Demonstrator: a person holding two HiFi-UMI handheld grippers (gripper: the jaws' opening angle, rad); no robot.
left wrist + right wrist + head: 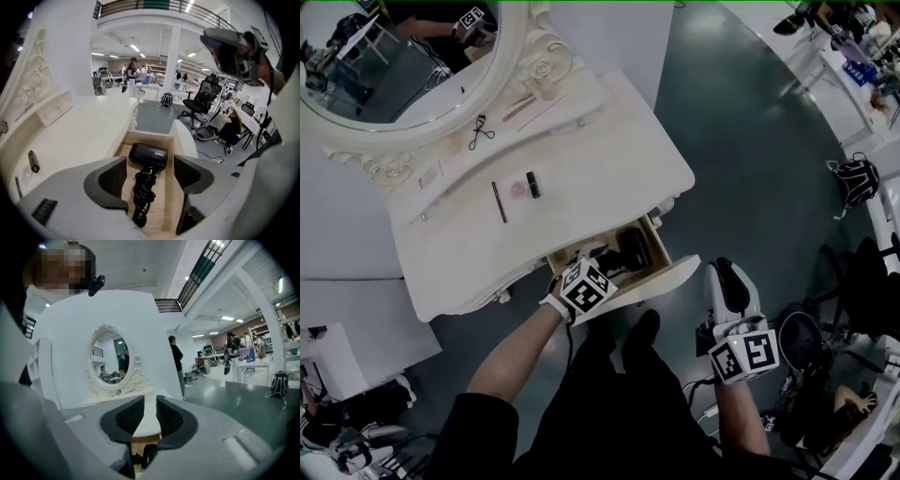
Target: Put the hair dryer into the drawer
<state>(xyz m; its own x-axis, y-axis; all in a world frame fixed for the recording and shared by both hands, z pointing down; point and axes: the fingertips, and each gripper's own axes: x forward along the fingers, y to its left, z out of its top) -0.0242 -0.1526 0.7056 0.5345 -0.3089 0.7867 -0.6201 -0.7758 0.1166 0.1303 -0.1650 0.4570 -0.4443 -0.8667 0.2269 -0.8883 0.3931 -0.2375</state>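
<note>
**Fig.** The hair dryer point(149, 157) lay inside the open drawer point(183, 136), its coiled cord toward six o'clock. My left claw point(150, 160) hung above it, jaws wide apart and empty. My right claw point(149, 399), at the drawer's four o'clock, was slightly parted and empty. Risk: shutting the drawer might pinch a raised cord loop.

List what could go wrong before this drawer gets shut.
The black hair dryer lies with its coiled cord toward the front of the open cream drawer; the cord might snag when the drawer closes. The open left gripper hangs over the dryer and could catch the cord if it dips.
</note>
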